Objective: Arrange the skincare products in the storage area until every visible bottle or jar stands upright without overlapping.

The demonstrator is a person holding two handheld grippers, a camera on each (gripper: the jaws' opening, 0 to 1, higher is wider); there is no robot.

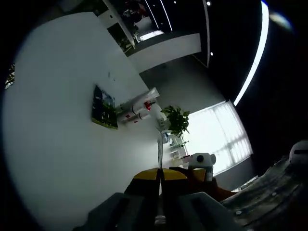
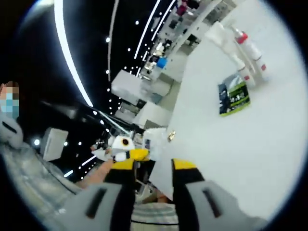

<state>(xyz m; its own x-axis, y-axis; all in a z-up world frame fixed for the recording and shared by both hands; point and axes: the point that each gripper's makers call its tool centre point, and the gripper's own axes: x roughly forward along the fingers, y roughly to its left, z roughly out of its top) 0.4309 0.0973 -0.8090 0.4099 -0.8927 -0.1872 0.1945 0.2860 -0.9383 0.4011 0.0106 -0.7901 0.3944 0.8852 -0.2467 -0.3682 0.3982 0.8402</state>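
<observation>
The views are strongly rolled. A white table (image 1: 57, 144) carries a few white bottles with red caps (image 1: 139, 109) and a dark green box (image 1: 104, 109) close beside them. From the right gripper view the same bottles (image 2: 248, 53), a white tube (image 2: 219, 34) and the green box (image 2: 234, 98) sit far off on the white table (image 2: 231, 159). I cannot tell which bottles stand upright. My left gripper (image 1: 160, 176) is shut with its yellow tips together and nothing between them. My right gripper (image 2: 154, 166) is open and empty. Both are well short of the products.
A leafy potted plant (image 1: 176, 120) stands past the bottles, in front of a bright window (image 1: 219, 132). My right gripper (image 1: 199, 168) shows low in the left gripper view; my left gripper (image 2: 127, 154) shows just left of the right one's jaws. A person's striped sleeve (image 2: 29, 168) lies at the left.
</observation>
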